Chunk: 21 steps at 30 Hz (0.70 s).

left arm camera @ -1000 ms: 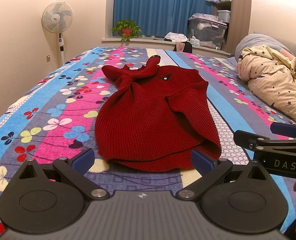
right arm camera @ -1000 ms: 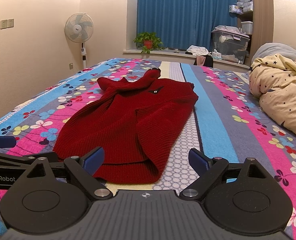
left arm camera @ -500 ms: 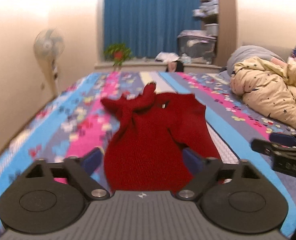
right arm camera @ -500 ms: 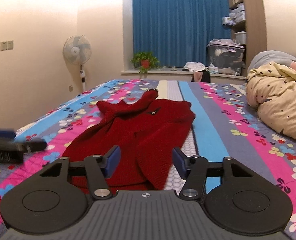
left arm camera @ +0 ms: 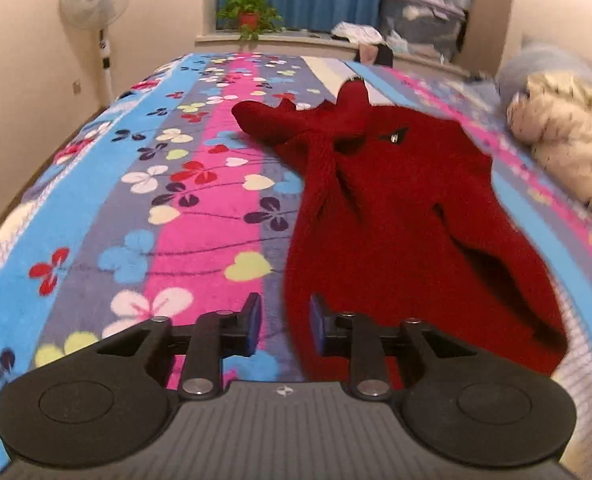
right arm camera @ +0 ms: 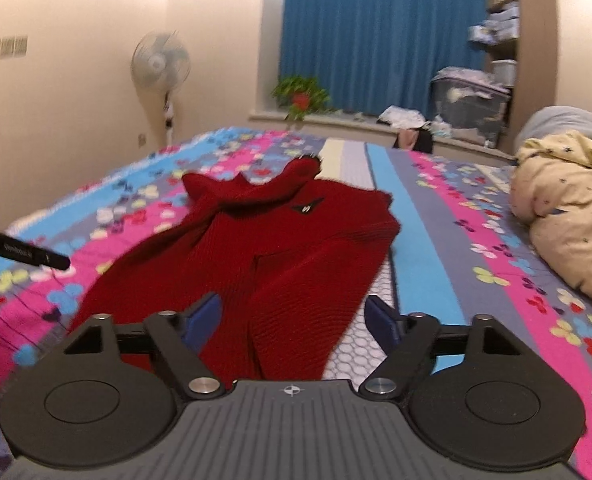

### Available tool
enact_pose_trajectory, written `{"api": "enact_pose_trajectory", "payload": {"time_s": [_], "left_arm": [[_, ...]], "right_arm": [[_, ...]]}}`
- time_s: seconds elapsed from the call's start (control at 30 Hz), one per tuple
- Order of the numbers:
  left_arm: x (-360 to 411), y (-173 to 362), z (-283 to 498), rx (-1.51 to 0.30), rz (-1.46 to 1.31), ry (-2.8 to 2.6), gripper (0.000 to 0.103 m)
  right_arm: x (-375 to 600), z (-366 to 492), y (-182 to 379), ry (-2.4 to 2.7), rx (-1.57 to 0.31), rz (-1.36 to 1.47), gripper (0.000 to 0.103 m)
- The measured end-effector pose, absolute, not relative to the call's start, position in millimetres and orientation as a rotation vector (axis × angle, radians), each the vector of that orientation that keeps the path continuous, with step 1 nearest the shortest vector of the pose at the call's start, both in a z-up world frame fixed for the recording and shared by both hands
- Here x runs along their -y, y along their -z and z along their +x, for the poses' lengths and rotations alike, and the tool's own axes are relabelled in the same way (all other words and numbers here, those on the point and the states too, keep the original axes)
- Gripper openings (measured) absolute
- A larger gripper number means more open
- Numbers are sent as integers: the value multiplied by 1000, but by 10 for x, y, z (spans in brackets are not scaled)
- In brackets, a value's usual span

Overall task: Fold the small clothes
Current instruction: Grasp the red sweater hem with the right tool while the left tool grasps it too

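Knitwear of this weight tends to sag and stretch when lifted. The red sweater lay spread lengthwise on the flowered bedspread, collar end away from the cameras and hem end nearest them, one sleeve already lying folded over the body. It looked thick, soft and ribbed — likely to grip well between pads but to droop from any single pinch, so a hold on the hem corners, one per side, seemed the sensible choice.

The left gripper hovered at the near left edge of the sweater with its jaws drawn close together but parted by a narrow gap, nothing caught between them. The right gripper hung over the near hem with its jaws spread wide, straddling the folded sleeve without touching it as far as the view showed. A rumpled quilt sat well apart at the right.
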<state>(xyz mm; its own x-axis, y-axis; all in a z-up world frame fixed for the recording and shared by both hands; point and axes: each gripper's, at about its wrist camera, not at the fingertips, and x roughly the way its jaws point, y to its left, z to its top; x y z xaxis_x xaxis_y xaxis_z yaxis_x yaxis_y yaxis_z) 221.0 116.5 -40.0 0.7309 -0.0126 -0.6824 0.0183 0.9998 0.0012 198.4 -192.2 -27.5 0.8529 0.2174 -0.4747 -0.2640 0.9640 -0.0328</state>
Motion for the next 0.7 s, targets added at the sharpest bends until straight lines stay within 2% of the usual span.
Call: {"api": "enact_pose_trajectory", "payload": {"time_s": [0.03, 0.13, 0.2, 0.43, 0.47, 0.5, 0.53, 0.57, 0.6, 0.63, 0.7], "left_arm": [[-1174, 439, 2268, -763, 24, 14, 54], [-1260, 600, 2412, -805, -3, -1, 77], [-1353, 725, 2461, -846, -52, -8, 82], [-1376, 970, 2614, -894, -131, 44, 82], [-1370, 1003, 2631, -895, -136, 48, 82], [-1350, 1024, 2642, -890, -135, 48, 82], [-1331, 1037, 2646, -881, -129, 49, 80], [-1304, 1045, 2648, -870, -119, 58, 76], [-1265, 1048, 2635, -861, -106, 75, 63], [-1231, 1046, 2629, -853, -95, 91, 44], [-1155, 1002, 2595, -841, -89, 115, 19]], "right_arm": [[1867, 2065, 323, -259, -496, -115, 83], [1664, 2371, 523, -269, -541, -167, 85], [1523, 2532, 664, -302, -584, -208, 88], [1126, 2819, 1139, -283, -645, -475, 85], [1133, 2808, 1157, -281, -640, -454, 84], [1159, 2829, 1139, -264, -632, -439, 73], [1198, 2847, 1122, -248, -634, -421, 59], [1242, 2861, 1098, -231, -637, -403, 54], [1308, 2875, 1060, -222, -644, -370, 47], [1388, 2881, 1036, -225, -654, -318, 32], [1556, 2893, 975, -238, -680, -205, 12]]}}
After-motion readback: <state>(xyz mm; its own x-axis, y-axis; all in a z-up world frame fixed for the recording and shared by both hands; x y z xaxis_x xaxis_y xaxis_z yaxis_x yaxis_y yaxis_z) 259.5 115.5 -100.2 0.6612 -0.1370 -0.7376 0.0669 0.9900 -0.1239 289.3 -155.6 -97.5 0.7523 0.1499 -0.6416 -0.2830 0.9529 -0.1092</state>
